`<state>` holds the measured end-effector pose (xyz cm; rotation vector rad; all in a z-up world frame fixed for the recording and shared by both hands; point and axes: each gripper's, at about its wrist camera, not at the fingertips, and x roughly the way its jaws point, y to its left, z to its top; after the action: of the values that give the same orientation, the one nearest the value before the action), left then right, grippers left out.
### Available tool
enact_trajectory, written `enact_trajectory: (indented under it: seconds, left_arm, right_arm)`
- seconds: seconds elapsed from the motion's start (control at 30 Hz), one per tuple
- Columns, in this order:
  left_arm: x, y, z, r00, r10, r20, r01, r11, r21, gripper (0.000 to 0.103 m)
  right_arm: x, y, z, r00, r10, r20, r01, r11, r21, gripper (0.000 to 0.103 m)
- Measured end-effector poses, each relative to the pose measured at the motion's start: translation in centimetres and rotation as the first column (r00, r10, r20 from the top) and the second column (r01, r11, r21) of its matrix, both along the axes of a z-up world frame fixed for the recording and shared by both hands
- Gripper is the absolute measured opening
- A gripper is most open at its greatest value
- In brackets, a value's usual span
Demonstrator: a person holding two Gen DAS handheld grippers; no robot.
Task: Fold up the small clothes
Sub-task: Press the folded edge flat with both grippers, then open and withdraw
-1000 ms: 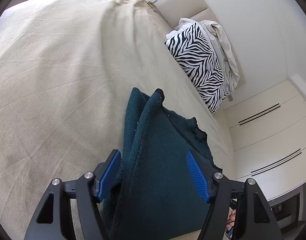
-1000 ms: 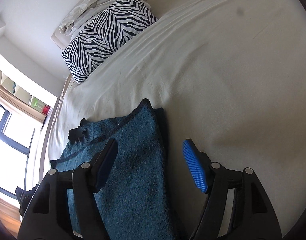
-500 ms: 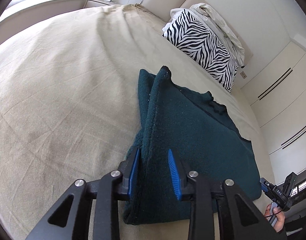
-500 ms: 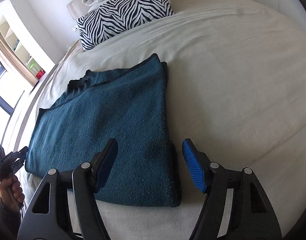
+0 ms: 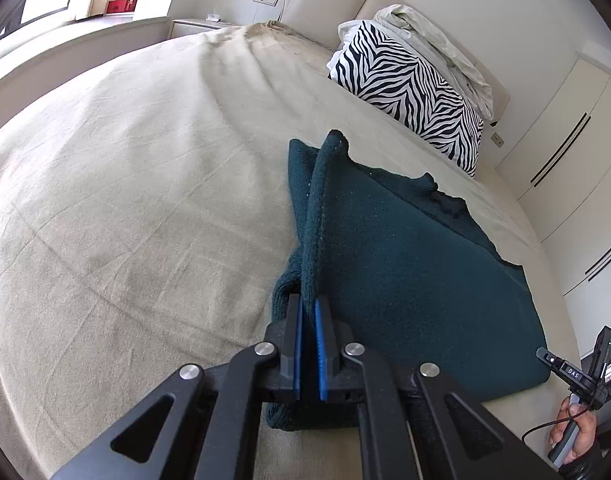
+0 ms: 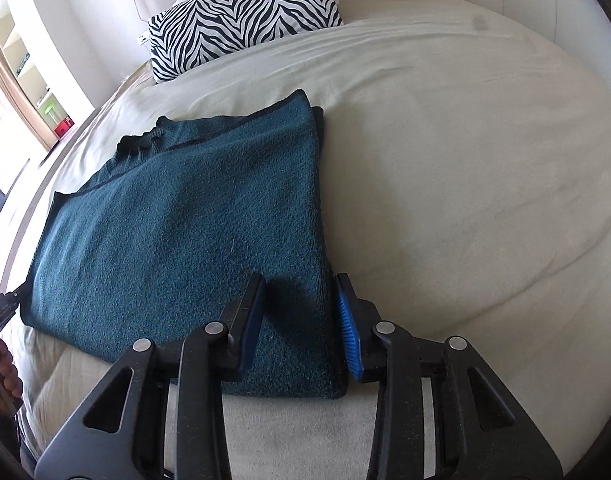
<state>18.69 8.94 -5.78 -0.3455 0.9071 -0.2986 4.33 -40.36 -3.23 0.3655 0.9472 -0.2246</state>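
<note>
The left tongs (image 5: pixel 308 320) pinch a ridge of the sweater (image 5: pixel 405 280) on the bed (image 5: pixel 125 200); the right tongs (image 6: pixel 301 312) are closing astride its near corner. Next, likely: both lift together and fold it across.

The only legible text is "DAS", in small white letters on the black clip-shaped device (image 5: pixel 573 372) at the lower right of the left wrist view.
</note>
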Motion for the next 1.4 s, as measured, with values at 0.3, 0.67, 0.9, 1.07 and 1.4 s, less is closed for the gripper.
enact_trajectory:
  seconds: [0.3, 0.67, 0.9, 1.07, 1.4]
  left_arm:
    - [-1.6, 2.0, -2.5, 0.997, 0.061, -0.037, -0.064, 0.995, -0.075, 0.007]
    - [-1.5, 2.5, -3.7, 0.998, 0.055, -0.034, -0.059, 0.992, -0.115, 0.012]
    - [-1.6, 2.0, -3.7, 0.998, 0.053, -0.022, -0.055, 0.994, -0.090, 0.012]
    - [-1.6, 2.5, -4.0, 0.998, 0.054, -0.028, -0.057, 0.989, -0.138, 0.014]
    - [-2.2, 2.7, -4.0, 0.998, 0.065, -0.022, -0.068, 0.988, -0.140, 0.017]
  right_arm:
    - [-0.1, 0.7, 0.0, 1.000, 0.025, -0.016, -0.025, 0.999, -0.034, 0.031]
    - [-1.3, 0.2, -0.3, 1.000, 0.008, 0.012, -0.007, 1.000, -0.015, 0.031]
    - [-3.3, -1.5, -1.5, 0.997, -0.067, 0.045, 0.062, 0.993, 0.103, 0.030]
    - [-5.5, -2.9, -2.3, 0.981, -0.175, 0.085, 0.153, 0.963, 0.221, 0.030]
    - [-11.1, -1.3, 1.0, 0.939, -0.336, 0.074, 0.334, 0.942, 0.044, 0.030]
